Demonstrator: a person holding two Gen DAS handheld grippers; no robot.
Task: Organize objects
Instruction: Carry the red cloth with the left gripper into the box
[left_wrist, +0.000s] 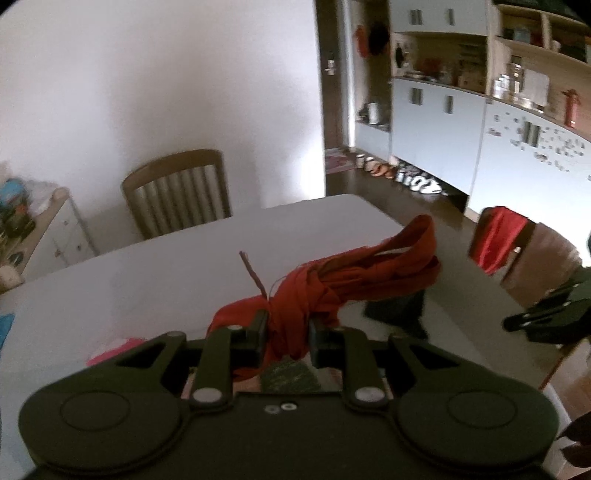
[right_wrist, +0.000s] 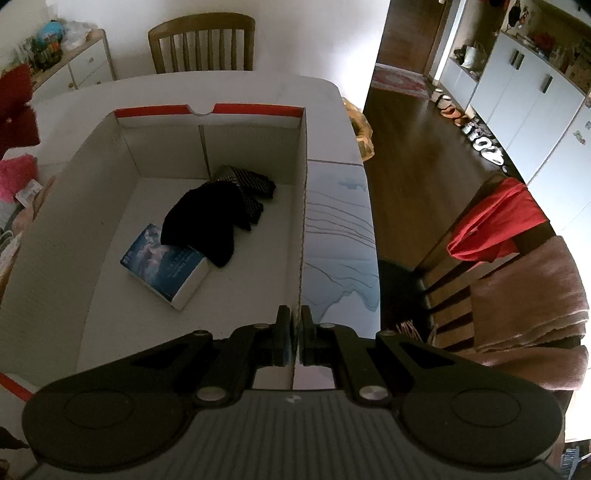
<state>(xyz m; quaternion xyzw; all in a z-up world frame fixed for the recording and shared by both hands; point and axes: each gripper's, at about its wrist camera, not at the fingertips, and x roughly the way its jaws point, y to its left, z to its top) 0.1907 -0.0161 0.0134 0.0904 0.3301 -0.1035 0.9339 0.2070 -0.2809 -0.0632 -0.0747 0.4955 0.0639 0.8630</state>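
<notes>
On white table (right_wrist: 325, 107): open white cardboard box (right_wrist: 74, 206) holding black cloth (right_wrist: 207, 221), blue book (right_wrist: 162, 262), print unreadable. Right claw (right_wrist: 294, 332) clamps its right wall. Left claw (left_wrist: 288, 332) grips raised red fabric bundle (left_wrist: 332, 284).

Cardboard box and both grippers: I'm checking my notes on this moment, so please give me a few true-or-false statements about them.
1. The left gripper grips a red cloth bundle. True.
2. The right gripper hangs wide open. False: its jaws pinch the cardboard box wall.
3. The box is empty. False: a book and dark clothing lie inside.
4. The dark clothing overlaps the book. True.
</notes>
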